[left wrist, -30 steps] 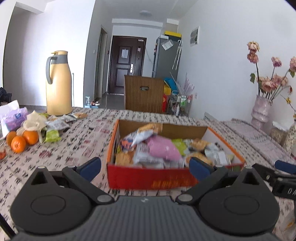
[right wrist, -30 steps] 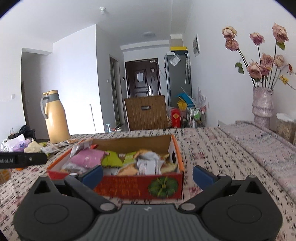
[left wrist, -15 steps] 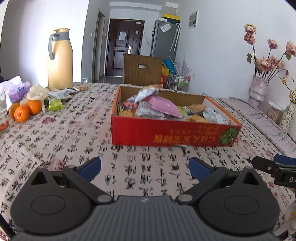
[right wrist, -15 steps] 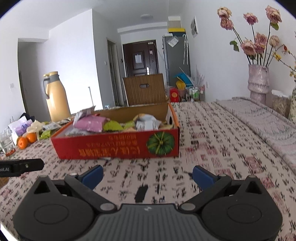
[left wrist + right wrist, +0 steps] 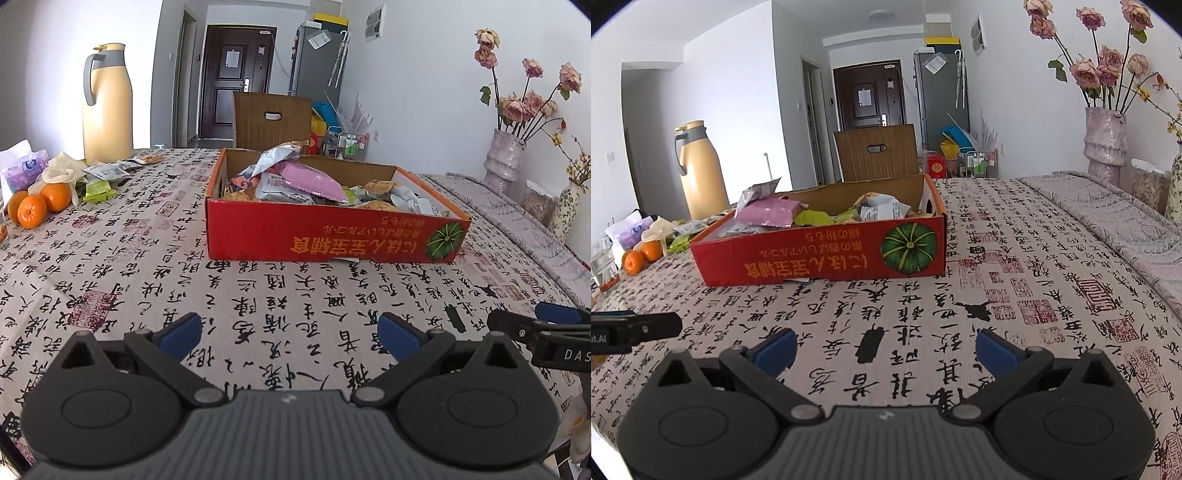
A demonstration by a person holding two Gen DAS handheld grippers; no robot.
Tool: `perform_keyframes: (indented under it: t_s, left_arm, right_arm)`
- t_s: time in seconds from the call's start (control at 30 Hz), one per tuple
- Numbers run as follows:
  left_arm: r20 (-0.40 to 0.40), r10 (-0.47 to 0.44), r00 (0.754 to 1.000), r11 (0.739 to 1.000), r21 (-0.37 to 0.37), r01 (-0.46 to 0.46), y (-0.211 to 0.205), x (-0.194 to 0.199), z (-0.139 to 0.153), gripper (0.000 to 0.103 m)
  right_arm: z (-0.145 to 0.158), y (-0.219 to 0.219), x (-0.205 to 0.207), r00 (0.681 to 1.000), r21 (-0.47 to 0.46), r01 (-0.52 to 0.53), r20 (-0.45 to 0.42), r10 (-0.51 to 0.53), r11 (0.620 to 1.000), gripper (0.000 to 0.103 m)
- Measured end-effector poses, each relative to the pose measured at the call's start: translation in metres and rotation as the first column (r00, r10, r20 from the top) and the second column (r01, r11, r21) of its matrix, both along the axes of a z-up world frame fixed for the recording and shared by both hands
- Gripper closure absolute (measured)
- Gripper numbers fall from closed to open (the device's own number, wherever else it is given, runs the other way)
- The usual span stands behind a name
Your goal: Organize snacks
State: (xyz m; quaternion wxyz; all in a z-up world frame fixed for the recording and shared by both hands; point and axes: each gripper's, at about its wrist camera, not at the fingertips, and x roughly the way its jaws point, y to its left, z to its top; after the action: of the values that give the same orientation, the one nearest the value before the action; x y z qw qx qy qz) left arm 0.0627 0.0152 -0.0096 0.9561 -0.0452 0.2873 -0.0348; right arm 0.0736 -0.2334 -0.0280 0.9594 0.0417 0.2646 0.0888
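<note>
A red cardboard box [image 5: 332, 240] [image 5: 820, 258] with a pumpkin picture stands on the patterned tablecloth, heaped with snack packets, a pink packet [image 5: 310, 181] [image 5: 764, 216] on top. My left gripper [image 5: 290, 334] hovers open over bare cloth well in front of the box, with nothing between its blue pads. My right gripper [image 5: 884, 349] is open too, also short of the box, empty. Each gripper's finger shows at the edge of the other's view. A few loose snack packets [image 5: 107, 175] lie at the far left by the thermos.
A tall yellow thermos [image 5: 107, 103] [image 5: 698, 170] stands at the back left, with oranges [image 5: 38, 205] [image 5: 641, 256] and a tissue pack [image 5: 24, 171] near it. A vase of dried roses [image 5: 504, 162] [image 5: 1106, 142] stands at the right. A brown chair back [image 5: 271, 120] rises behind the table.
Both grippers have drawn back and away from the box, which now looks smaller and farther. Both stayed open and empty.
</note>
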Motion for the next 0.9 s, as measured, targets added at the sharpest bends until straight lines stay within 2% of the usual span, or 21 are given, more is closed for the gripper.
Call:
perform_keyframes:
  t_s: [0.9]
  left_arm:
    - [-0.008,-0.002,1.0,1.0,-0.001,0.002,-0.0008,0.0002,-0.002,0.0]
  right_arm:
    - [-0.0012,0.0012,0.0017,1.0,-0.006,-0.004,-0.011,0.004,1.0,0.0]
